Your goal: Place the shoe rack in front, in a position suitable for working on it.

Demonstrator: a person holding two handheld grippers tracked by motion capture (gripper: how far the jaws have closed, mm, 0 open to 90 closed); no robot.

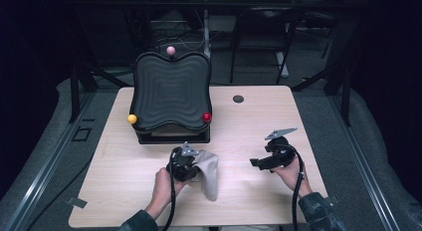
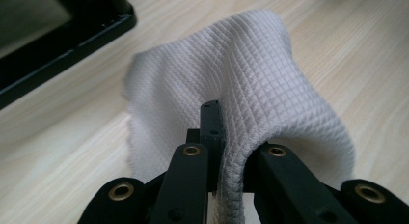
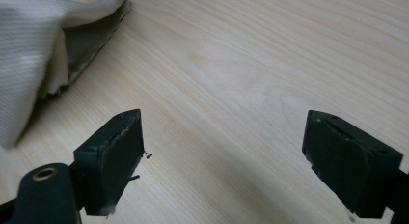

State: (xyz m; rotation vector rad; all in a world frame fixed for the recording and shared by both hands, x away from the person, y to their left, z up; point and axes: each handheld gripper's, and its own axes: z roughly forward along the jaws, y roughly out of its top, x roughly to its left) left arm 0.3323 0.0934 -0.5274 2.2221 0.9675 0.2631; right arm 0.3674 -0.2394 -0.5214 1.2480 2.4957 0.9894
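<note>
A black wavy tray (image 1: 171, 91) sat at the table's (image 1: 249, 201) eleven o'clock, with pink (image 1: 170, 51), yellow (image 1: 132, 119) and red (image 1: 206, 117) balls on its rim.

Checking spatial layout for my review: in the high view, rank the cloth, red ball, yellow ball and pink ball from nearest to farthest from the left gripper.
1. Cloth: clamped in the left gripper, draping to its right.
2. Red ball: the black stand's front right corner.
3. Yellow ball: front left corner.
4. Pink ball: top rear edge.
</note>
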